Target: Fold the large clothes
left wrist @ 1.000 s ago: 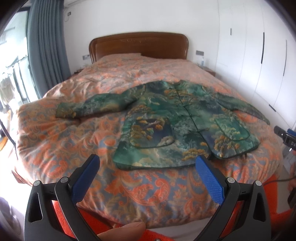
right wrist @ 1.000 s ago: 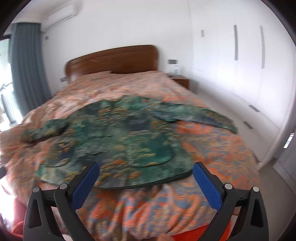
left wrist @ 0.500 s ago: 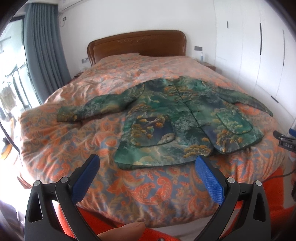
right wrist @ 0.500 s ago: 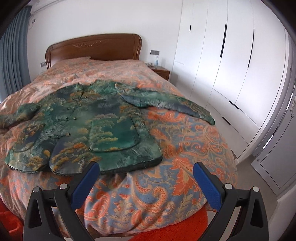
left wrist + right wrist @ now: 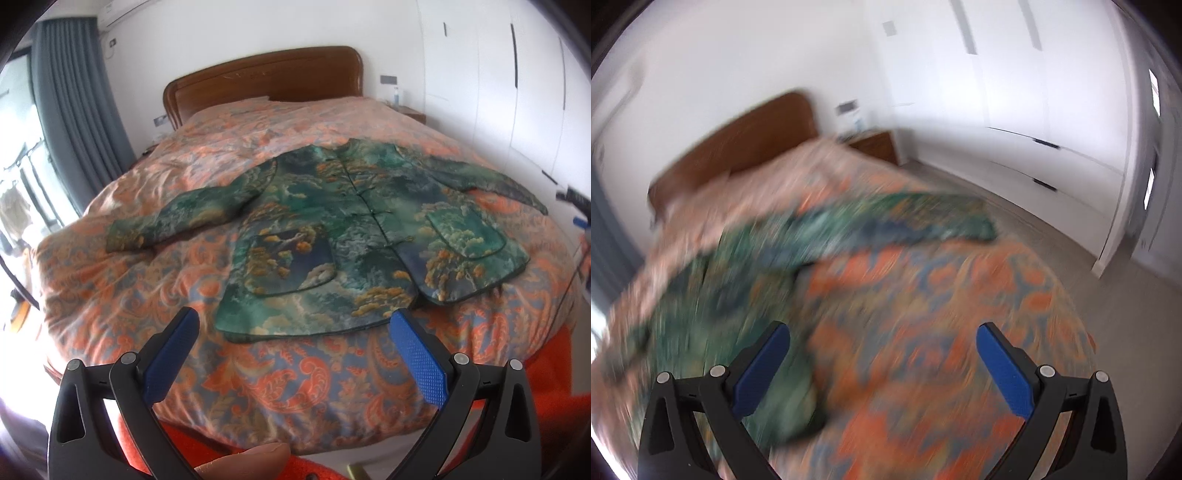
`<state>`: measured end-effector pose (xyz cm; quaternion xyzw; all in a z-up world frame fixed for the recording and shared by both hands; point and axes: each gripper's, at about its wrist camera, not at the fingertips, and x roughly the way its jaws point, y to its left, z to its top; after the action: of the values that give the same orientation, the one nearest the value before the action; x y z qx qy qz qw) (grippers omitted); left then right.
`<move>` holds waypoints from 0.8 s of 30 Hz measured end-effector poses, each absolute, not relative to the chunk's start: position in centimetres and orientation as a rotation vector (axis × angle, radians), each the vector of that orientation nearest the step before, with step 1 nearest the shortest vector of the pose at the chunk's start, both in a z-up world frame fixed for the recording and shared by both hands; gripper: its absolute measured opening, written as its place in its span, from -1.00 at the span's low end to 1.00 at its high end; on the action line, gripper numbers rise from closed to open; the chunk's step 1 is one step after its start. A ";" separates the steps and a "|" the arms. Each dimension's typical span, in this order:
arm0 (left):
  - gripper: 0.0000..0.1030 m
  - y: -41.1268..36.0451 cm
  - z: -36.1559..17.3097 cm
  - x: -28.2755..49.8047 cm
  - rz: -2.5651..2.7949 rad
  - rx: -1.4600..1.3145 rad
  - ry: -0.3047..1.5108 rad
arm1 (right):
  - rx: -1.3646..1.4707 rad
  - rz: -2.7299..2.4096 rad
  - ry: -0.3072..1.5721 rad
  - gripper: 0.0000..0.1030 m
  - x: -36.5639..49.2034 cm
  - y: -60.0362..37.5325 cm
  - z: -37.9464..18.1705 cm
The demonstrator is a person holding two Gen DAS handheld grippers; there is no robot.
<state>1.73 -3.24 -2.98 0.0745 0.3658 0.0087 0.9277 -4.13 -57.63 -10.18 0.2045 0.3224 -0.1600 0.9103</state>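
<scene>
We see a glossy green brocade jacket [image 5: 354, 236] spread flat on the paisley bed [image 5: 147, 295]; both grippers' fingers gape empty, the right view blurred, showing white wardrobes [image 5: 1052, 110].

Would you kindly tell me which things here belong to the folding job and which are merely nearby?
Job: green patterned jacket, left claw, right claw, both open.
Nearby: paisley bedspread, wooden headboard, grey curtain, white wardrobe.
</scene>
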 end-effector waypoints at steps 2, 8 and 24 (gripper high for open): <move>1.00 -3.8 -3.0 2.1 0.016 0.160 0.757 | 0.522 -0.339 0.636 1.00 -2.3 -61.7 -10.9; 1.00 -5.3 -3.1 2.9 0.020 0.194 0.772 | 0.821 -0.304 0.573 1.00 2.9 -69.7 -14.2; 1.00 -5.6 -5.0 4.3 0.054 0.203 0.849 | 1.143 -0.482 0.591 -0.58 11.0 -74.6 -22.3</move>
<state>4.28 -5.59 -4.95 0.0983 0.4109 0.0263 0.9060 11.05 -74.58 -22.35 0.5275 0.2727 -0.2223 0.7733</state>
